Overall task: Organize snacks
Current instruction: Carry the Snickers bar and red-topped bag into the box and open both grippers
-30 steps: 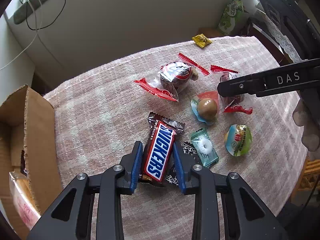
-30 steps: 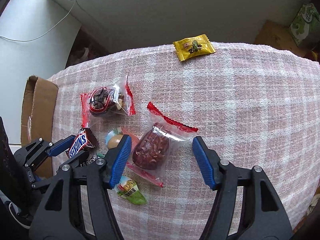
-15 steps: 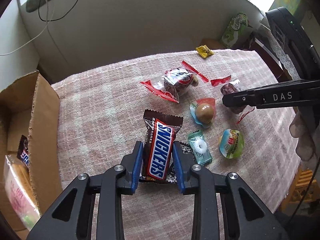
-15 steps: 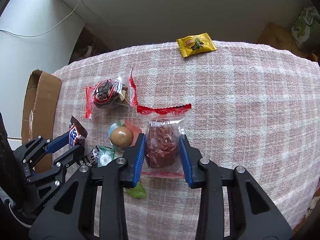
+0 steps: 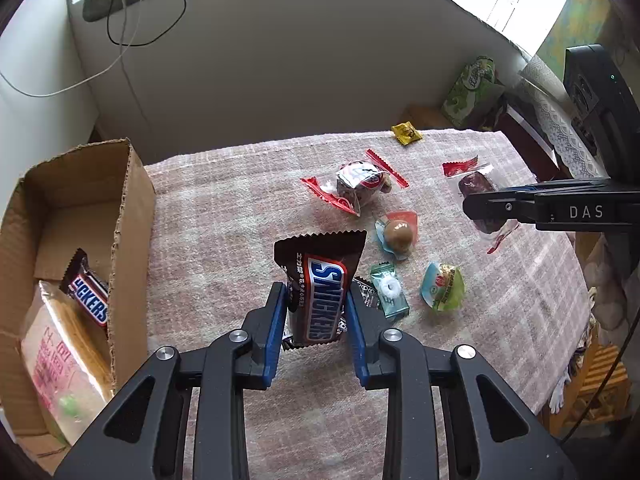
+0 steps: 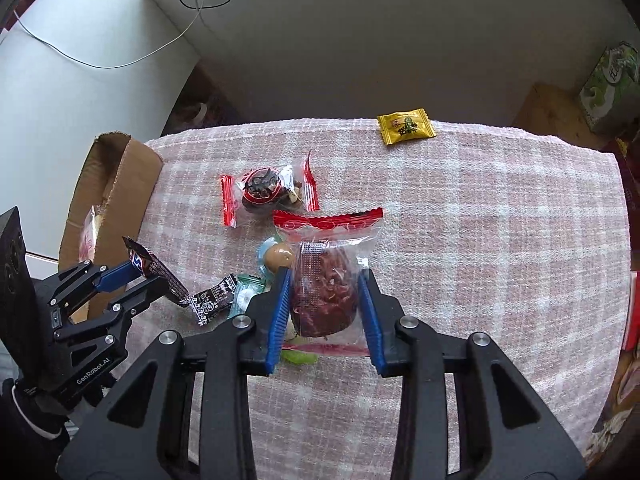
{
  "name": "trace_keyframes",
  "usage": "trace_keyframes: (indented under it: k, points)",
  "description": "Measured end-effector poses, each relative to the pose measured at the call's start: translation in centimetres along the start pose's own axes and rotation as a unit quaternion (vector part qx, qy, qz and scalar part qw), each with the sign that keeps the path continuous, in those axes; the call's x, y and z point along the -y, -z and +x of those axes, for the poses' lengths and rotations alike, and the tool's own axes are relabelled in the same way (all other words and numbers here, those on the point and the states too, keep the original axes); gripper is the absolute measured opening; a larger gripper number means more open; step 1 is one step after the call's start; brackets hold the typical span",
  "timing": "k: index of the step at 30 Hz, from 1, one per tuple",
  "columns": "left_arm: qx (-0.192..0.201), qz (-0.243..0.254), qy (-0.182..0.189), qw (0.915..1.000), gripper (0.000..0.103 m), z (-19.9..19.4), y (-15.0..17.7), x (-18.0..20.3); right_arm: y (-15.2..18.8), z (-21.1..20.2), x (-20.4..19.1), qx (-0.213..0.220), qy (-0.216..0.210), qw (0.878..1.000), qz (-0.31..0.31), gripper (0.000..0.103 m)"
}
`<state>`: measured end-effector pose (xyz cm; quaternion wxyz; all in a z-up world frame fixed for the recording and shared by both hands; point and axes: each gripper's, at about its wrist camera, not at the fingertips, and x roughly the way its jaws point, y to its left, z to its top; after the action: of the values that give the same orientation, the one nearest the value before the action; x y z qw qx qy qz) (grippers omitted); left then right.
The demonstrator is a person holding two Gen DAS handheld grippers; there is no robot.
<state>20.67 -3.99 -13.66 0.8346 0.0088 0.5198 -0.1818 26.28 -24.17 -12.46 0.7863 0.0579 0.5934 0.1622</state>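
Note:
My left gripper (image 5: 316, 312) is shut on a brown Snickers bar (image 5: 320, 280), held above the pink checked cloth (image 5: 224, 232). My right gripper (image 6: 324, 304) is shut on a clear packet of dark red dried fruit (image 6: 326, 280) with a red sealed edge, lifted off the cloth. In the left wrist view that packet (image 5: 476, 188) hangs in the right gripper's black fingers (image 5: 520, 206). An open cardboard box (image 5: 80, 216) stands at the left, with another Snickers bar (image 5: 88, 296) and a pale pink packet (image 5: 56, 360) inside.
On the cloth lie a red-edged packet of dark snack (image 5: 358, 184), a round brown sweet (image 5: 398, 234), a green mint packet (image 5: 388, 290), a green round packet (image 5: 442, 286), a small black packet (image 6: 212, 298) and a yellow candy (image 6: 406, 126). A green box (image 5: 472, 88) stands beyond the table's far edge.
The right gripper closed on the dried fruit packet and lifted it. The left gripper rose with the Snickers bar, bringing the cardboard box further into view.

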Motion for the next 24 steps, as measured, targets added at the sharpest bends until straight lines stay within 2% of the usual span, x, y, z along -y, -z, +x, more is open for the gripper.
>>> trace_keyframes:
  k: [8, 14, 24]
  points:
    - [0.027, -0.023, -0.003, 0.9994, 0.027, -2.9, 0.1, -1.4, -0.6, -1.8, -3.8, 0.017, -0.018, 0.999, -0.037, 0.035]
    - [0.048, -0.047, -0.007, 0.9977, 0.027, -5.2, 0.2, -3.4, -1.8, -1.9, -8.3, 0.029, -0.035, 0.996, -0.072, 0.035]
    - [0.079, -0.088, -0.038, 0.9923, 0.027, -8.4, 0.4, -8.0, -3.8, -0.8, -15.4, 0.034, -0.057, 0.989, -0.129, 0.035]
